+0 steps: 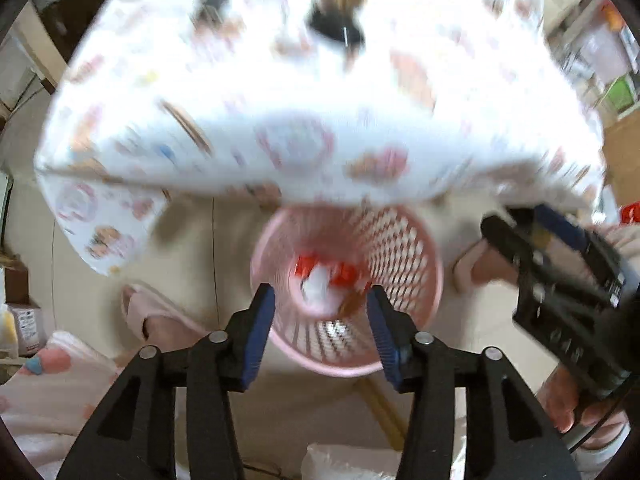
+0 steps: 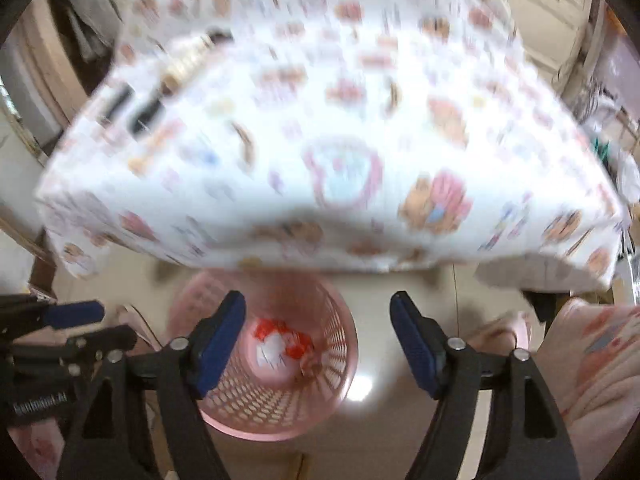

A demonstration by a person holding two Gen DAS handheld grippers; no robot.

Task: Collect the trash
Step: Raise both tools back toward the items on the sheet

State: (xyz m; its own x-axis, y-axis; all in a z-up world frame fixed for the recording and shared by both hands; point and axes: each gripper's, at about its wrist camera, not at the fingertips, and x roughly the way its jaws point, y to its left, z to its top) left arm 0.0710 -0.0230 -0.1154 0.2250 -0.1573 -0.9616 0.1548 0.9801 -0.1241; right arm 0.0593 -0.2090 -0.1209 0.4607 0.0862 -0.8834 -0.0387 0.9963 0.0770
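The trash [image 2: 280, 344] lies at the bottom of the pink bin [image 2: 340, 392] on the floor, under the table [image 2: 320, 140] edge. Both the left gripper [image 1: 320, 320] and right gripper [image 2: 318, 340] gape empty above it. Swinging up carelessly could knock the table or tip the bin.

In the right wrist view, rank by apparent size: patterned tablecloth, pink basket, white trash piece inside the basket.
1. patterned tablecloth, filling most of the frame, partly because it is nearer the camera.
2. pink basket.
3. white trash piece, small and deepest in the basket.
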